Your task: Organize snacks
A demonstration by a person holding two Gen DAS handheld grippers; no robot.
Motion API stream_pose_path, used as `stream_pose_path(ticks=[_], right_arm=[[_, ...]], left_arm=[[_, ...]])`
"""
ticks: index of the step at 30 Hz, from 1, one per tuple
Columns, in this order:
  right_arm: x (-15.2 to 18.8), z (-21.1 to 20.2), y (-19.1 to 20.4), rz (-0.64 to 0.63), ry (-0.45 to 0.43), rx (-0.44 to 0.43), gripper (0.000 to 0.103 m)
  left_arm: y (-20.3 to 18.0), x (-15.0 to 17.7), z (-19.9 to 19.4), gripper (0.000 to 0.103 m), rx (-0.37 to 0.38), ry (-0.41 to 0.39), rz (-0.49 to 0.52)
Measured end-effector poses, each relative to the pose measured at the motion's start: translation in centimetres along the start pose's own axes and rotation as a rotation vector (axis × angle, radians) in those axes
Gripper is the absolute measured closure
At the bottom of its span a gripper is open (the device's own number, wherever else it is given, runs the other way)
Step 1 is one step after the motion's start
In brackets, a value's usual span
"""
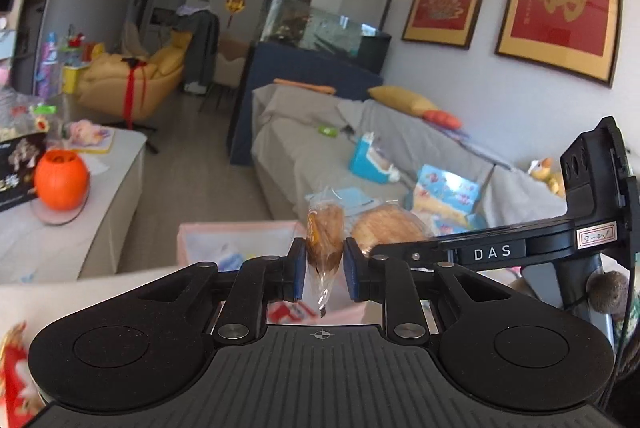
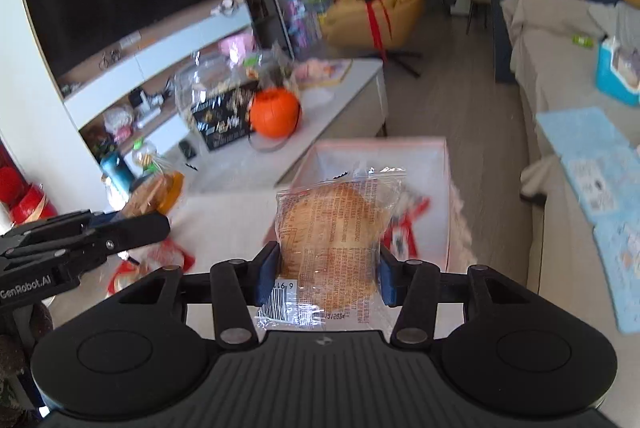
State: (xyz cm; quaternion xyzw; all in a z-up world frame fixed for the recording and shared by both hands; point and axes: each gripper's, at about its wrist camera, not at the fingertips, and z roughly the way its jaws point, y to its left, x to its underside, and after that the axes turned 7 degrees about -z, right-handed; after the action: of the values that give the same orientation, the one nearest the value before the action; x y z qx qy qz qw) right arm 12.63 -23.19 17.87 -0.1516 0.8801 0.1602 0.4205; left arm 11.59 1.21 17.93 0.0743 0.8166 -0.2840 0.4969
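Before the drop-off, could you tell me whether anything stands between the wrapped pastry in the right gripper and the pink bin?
Nothing visible does. The right gripper holds the round pastry in a clear wrapper above the near edge of the pale pink open-topped bin, whose top is open, with a red-and-white packet already lying inside.

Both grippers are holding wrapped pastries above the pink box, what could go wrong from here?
1. The left gripper pinches its wrapped pastry edge-on by a narrow strip, so it may slip or twist out.
2. The right gripper squeezes the round pastry across its width, which might crush it.
3. The pink box sits ahead; an early release could miss it.
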Motion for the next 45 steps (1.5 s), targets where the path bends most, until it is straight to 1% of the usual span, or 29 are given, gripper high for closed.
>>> stream_pose_path(ticks=[1,2,3,4,5,6,7,8,9,10,13,14,16,19,22,24,25,27,28,29,31,33,35,38,40,41,43,44,45], right_arm=[[-1.6,0.2,-0.1,0.016,-0.024,0.009,0.054],[-3.5,0.7,-0.4,0.045,-0.049,0.012,0.053],[-4.8,1.5,-0.5,0.054,-0.061,0.015,0.040],[-6.2,2.6,-0.5,0.043,-0.058,0.039,0.020],[-7.0,3.6,-0.7,0.038,-0.054,0.085,0.018],[-7.5,4.4,-0.9,0.040,-0.044,0.127,0.018],[-7.5,5.0,-1.2,0.042,-0.023,0.146,0.018],[-7.1,5.1,-1.6,0.042,-0.010,0.135,0.018],[-6.3,4.8,-2.0,0.039,-0.004,0.117,0.018],[-5.2,4.6,-2.2,0.026,0.003,0.112,0.018],[-1.6,4.6,-1.7,-0.043,0.052,0.146,0.018],[-0.4,4.8,-1.4,-0.061,0.075,0.135,0.018],[2.0,5.3,-0.3,-0.085,0.132,0.074,0.018],[5.3,6.0,2.7,-0.142,0.202,-0.072,0.018],[9.2,7.0,8.0,-0.274,0.278,-0.247,0.018],[11.3,7.5,11.4,-0.375,0.298,-0.346,0.018],[12.2,7.7,13.2,-0.428,0.307,-0.378,0.018],[13.6,8.3,16.2,-0.519,0.317,-0.402,0.018],[14.2,8.5,17.4,-0.562,0.314,-0.392,0.017],[15.0,8.5,18.7,-0.619,0.286,-0.369,0.016],[15.6,8.4,20.0,-0.694,0.246,-0.351,0.013],[15.7,8.7,20.2,-0.716,0.233,-0.352,0.010],[15.5,8.9,19.8,-0.689,0.237,-0.344,0.009],[14.8,9.3,17.9,-0.604,0.237,-0.284,0.009],[14.2,9.8,15.7,-0.503,0.236,-0.225,0.009],[13.9,10.0,14.4,-0.455,0.236,-0.186,0.009],[13.3,10.3,12.1,-0.372,0.234,-0.119,0.009],[13.2,10.2,11.2,-0.344,0.234,-0.099,0.009],[13.1,10.1,10.6,-0.330,0.237,-0.088,0.009]], left_arm=[[0.6,-0.9,2.0,0.076,-0.004,-0.008,0.000],[1.4,-1.4,4.3,0.076,-0.023,0.005,-0.011],[2.4,-1.5,6.6,0.076,-0.050,0.053,-0.039],[3.7,-1.3,9.0,0.076,-0.096,0.115,-0.080],[4.6,-0.8,10.1,0.076,-0.134,0.138,-0.116],[5.2,-0.3,10.2,0.076,-0.146,0.138,-0.144],[5.9,0.2,9.6,0.076,-0.126,0.130,-0.168],[6.4,0.6,8.7,0.075,-0.109,0.125,-0.171],[6.9,1.0,7.8,0.075,-0.116,0.120,-0.158],[7.5,1.3,6.6,0.074,-0.143,0.114,-0.141],[9.1,2.7,3.4,0.075,-0.244,0.105,-0.098],[9.6,3.2,2.1,0.075,-0.278,0.099,-0.086],[10.6,4.5,-0.5,0.075,-0.378,0.071,-0.054],[12.1,6.5,-3.9,0.075,-0.536,0.038,-0.027],[13.7,7.9,-6.2,0.075,-0.670,0.033,-0.045],[15.3,8.4,-7.3,0.075,-0.722,0.042,-0.088],[16.1,8.5,-7.6,0.075,-0.722,0.049,-0.117],[17.0,8.7,-8.2,0.075,-0.674,0.054,-0.171],[17.3,8.9,-8.4,0.075,-0.646,0.053,-0.192],[17.6,9.1,-8.7,0.075,-0.617,0.054,-0.209],[17.5,9.3,-8.5,0.075,-0.591,0.060,-0.204],[16.3,9.8,-7.7,0.072,-0.591,0.068,-0.162],[15.1,10.0,-7.1,0.074,-0.578,0.073,-0.109],[13.4,10.4,-6.4,0.073,-0.468,0.089,-0.093],[12.2,10.8,-5.6,0.074,-0.402,0.116,-0.069],[11.7,11.0,-5.1,0.072,-0.365,0.135,-0.061],[10.7,11.7,-4.1,0.065,-0.291,0.177,-0.035],[10.3,12.0,-3.7,0.064,-0.268,0.190,-0.020],[9.7,12.2,-3.5,0.063,-0.266,0.194,-0.008]])
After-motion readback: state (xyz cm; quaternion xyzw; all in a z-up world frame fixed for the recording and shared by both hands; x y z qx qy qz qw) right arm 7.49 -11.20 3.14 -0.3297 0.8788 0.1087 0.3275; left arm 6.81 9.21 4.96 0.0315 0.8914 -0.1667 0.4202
